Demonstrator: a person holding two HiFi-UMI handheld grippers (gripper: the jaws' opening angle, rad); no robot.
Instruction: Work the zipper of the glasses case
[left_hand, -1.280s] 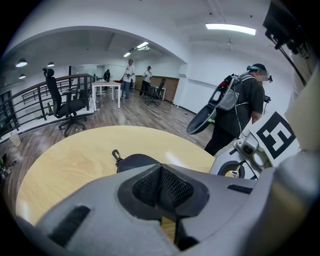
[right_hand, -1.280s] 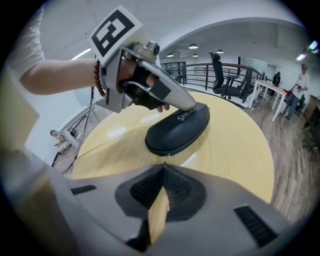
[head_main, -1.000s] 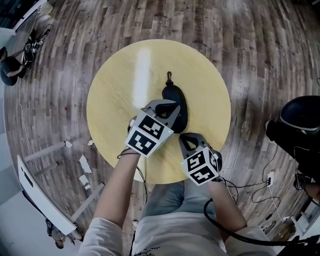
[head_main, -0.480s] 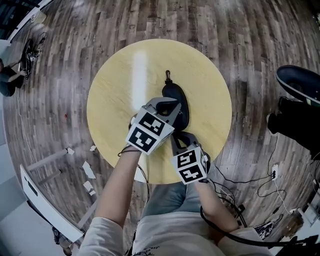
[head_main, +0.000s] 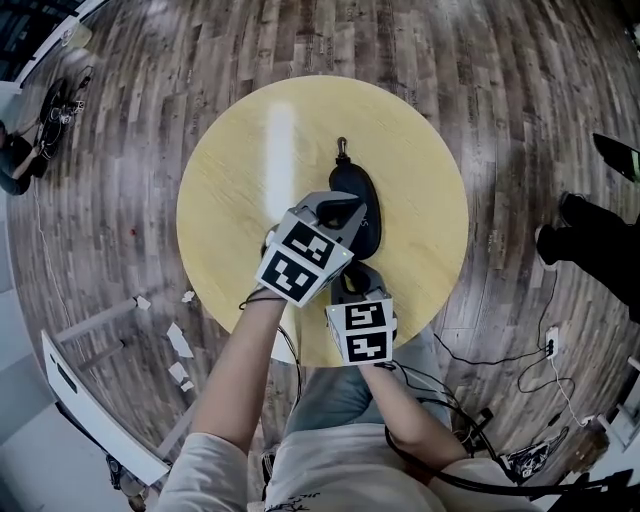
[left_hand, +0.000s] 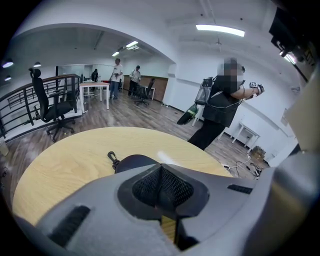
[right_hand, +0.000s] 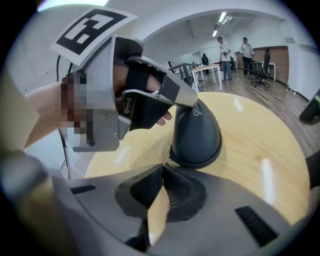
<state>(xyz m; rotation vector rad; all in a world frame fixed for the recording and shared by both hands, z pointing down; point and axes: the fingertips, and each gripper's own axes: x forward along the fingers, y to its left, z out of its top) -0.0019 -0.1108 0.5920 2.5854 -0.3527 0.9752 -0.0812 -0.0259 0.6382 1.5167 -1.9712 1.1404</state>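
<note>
A dark zipped glasses case (head_main: 352, 182) lies near the middle of the round yellow table (head_main: 250, 160), its clip (head_main: 341, 150) pointing away from me. My left gripper (head_main: 345, 212) is shut, its tip resting on top of the case (right_hand: 196, 135). In the left gripper view the pads meet at the left gripper (left_hand: 161, 187), with the case (left_hand: 131, 161) just beyond. My right gripper (head_main: 350, 272) is shut too. Its tips, seen at the right gripper (right_hand: 162, 172), touch the case's near end at the zipper line. Whether they pinch the pull is hidden.
The table edge (head_main: 400, 345) runs just under my right hand. A person in dark clothes (left_hand: 220, 110) stands beyond the table; their legs (head_main: 590, 240) show at the right. Cables (head_main: 470, 400) trail on the wood floor. An office chair (left_hand: 52, 107) stands far left.
My right gripper has moved left and forward, from the table's right edge to the case's near end. The left gripper stays on the case. The person at the right has shifted.
</note>
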